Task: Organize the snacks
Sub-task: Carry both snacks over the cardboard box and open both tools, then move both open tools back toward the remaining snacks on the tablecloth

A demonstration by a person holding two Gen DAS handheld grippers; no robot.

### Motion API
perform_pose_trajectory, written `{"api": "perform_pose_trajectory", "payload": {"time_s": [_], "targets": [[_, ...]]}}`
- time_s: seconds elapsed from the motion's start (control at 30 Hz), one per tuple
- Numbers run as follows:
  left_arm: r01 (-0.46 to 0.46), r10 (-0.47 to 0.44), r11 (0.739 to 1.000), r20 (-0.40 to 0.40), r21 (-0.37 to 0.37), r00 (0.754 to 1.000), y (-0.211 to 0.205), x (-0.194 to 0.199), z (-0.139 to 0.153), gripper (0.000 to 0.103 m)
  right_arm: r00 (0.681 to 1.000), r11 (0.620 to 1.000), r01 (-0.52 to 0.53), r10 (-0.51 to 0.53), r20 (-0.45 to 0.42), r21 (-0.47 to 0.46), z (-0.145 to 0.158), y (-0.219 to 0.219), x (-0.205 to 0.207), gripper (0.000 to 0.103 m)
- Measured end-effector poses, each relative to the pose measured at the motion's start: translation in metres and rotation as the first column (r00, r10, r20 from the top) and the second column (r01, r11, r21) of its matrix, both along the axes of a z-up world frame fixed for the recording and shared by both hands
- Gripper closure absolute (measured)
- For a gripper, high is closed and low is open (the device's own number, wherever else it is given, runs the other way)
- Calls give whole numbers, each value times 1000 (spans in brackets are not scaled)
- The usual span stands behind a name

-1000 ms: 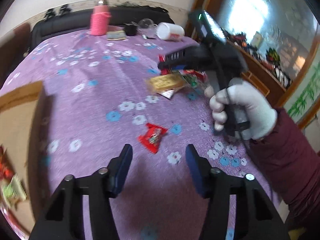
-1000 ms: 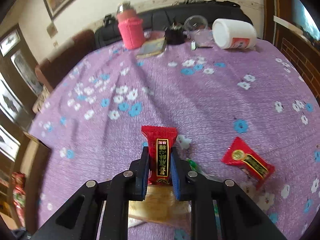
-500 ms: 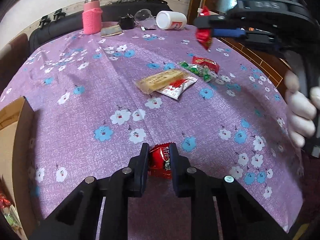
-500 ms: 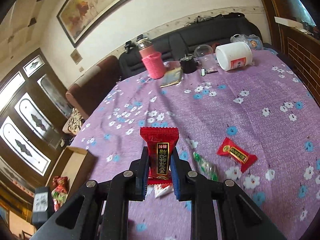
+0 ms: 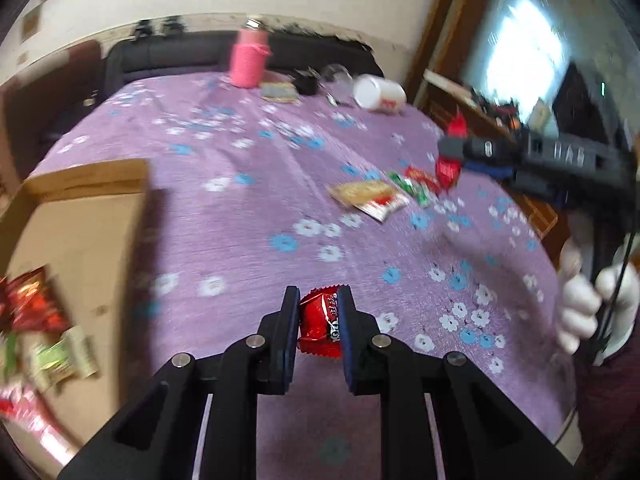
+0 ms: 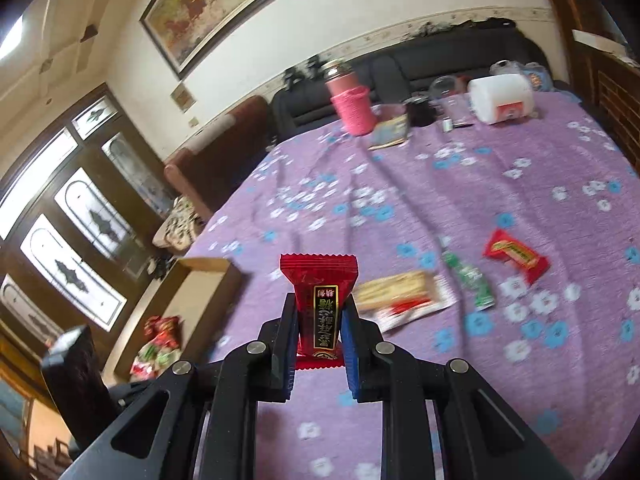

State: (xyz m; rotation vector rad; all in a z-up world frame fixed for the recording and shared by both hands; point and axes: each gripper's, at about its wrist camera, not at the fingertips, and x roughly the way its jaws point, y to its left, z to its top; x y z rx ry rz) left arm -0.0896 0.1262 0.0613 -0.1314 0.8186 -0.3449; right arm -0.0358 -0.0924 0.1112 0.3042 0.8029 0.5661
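So both claws are loaded right now. The left gripper (image 5: 319, 334) is clamped on a crinkly red candy wrapper (image 5: 320, 326), held over the near edge of the table with the purple flowered tablecloth (image 5: 248, 208). The right gripper (image 6: 319, 334) pinches a dark red candy bar with gold lettering (image 6: 320, 304), standing upright between its fingers. A cardboard box (image 5: 80, 248) at the table's left edge has a few snacks inside, too blurry to name. Loose ones near the right edge: a tan biscuit pack (image 6: 394, 286), green candy (image 6: 470, 280), red candy (image 6: 516, 256).
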Motion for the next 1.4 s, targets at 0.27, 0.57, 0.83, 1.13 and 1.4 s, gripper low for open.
{"api": "perform_pose_trajectory", "payload": {"time_s": [0.27, 0.57, 0.83, 1.13, 1.4], "targets": [[-203, 207, 975, 27, -93, 978, 99, -36, 18, 85, 987, 988, -158, 158, -11, 0, 7, 84, -18, 82], [-340, 336, 930, -48, -141, 940, 167, -51, -12, 85, 938, 941, -338, 335, -92, -16, -17, 195, -34, 81], [-382, 372, 900, -84, -212, 924, 193, -54, -26, 65, 899, 901, -424, 405, -167, -96, -54, 262, -48, 80], [-415, 428, 884, 14, -214, 904, 199, -74, -3, 35, 919, 917, -383, 366, -147, -110, -58, 264, -48, 49], [-602, 580, 796, 203, 63, 789, 174, -90, 26, 13, 968, 957, -248, 251, 0, -149, -36, 227, -72, 48]]}}
